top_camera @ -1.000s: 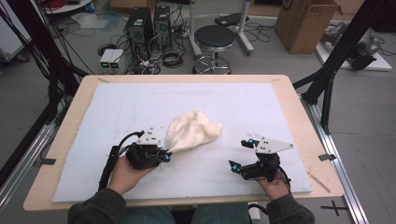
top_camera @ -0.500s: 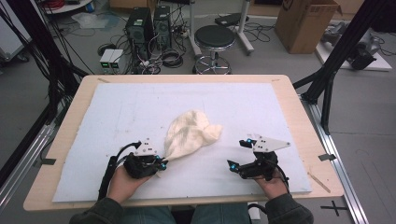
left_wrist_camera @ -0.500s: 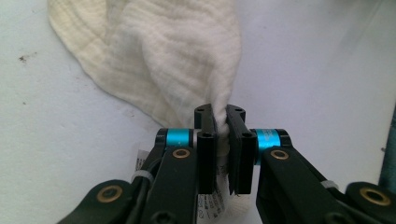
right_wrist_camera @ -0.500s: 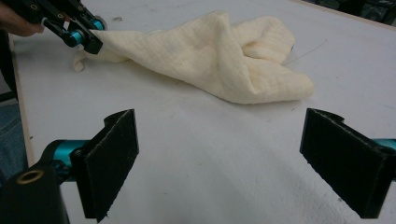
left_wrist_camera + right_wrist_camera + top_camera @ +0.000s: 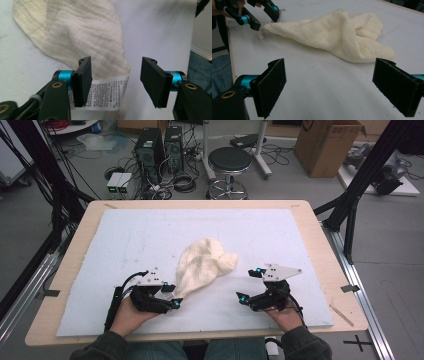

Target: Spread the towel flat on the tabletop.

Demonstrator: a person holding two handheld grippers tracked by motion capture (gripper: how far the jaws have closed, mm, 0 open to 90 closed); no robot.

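A crumpled cream cloth (image 5: 202, 265) lies on the pale mat (image 5: 125, 235) near the table's middle. Its near corner, with a white printed label (image 5: 107, 93), lies flat between the jaws of my left gripper (image 5: 171, 294). In the left gripper view the cloth (image 5: 75, 32) fills the upper left. The left gripper (image 5: 115, 75) has just been opening; its pads stand apart and do not press the cloth. My right gripper (image 5: 249, 283) rests to the right of the cloth, open with bare mat between its jaws (image 5: 329, 80). The right gripper view shows the cloth (image 5: 342, 32) and the left gripper (image 5: 260, 15).
The mat covers a wooden table (image 5: 320, 245) with a bare rim. Beyond the far edge stand a black stool (image 5: 229, 160), computer towers (image 5: 160, 150) and a cardboard box (image 5: 327, 145). A person's denim-clad legs are at the near edge.
The left gripper sank toward the near edge, drawing the cloth corner down onto the mat. Its jaws then opened and let the corner go. The right gripper stayed put.
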